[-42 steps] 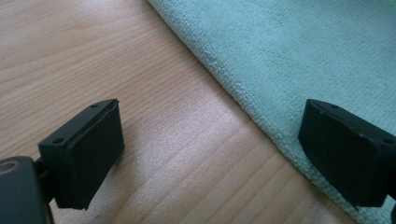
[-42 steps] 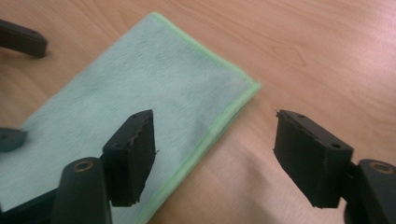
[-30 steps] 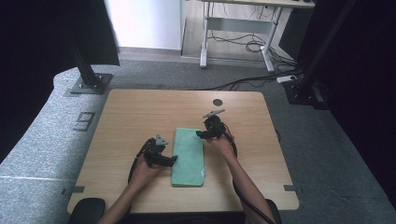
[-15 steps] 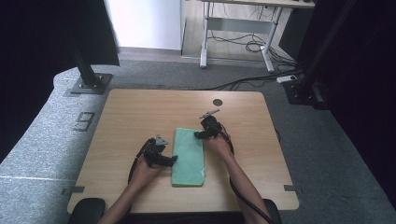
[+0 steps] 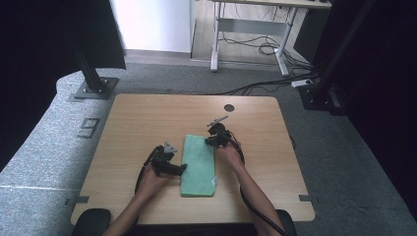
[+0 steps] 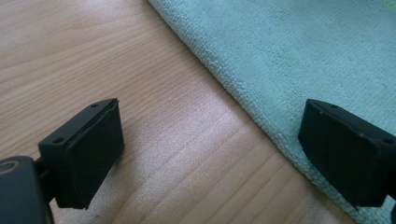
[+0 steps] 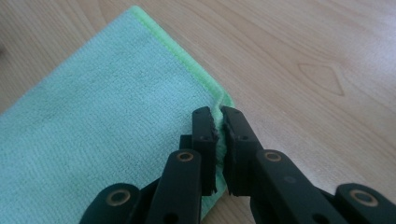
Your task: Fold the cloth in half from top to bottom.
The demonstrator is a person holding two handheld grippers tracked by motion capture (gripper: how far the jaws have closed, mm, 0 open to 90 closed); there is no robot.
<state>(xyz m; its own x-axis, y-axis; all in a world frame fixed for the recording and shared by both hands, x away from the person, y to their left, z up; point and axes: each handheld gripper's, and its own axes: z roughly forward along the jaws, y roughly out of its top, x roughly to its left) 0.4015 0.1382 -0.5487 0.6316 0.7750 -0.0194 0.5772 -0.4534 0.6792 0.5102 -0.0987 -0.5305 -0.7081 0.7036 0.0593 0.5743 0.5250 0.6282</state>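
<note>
A wooden table [image 5: 147,118] holds a green cloth [image 5: 199,164], folded into a long strip at its middle, with my two hands at either side.

What could go wrong, as I judge it: my right gripper [image 7: 219,119] has just been closing and now pinches only the thin hem at the cloth's far right corner. Lifted quickly, that small bite could slip out, or the folded layers could part and only the top one rise. My left gripper [image 6: 210,135] is released, jaws wide, one over bare wood and one over the cloth's left edge. If it closes from there it may push the edge into a ridge rather than catch it.

The cloth lies between my grippers: its corner inside the right jaws, its left edge running diagonally under the left ones.
</note>
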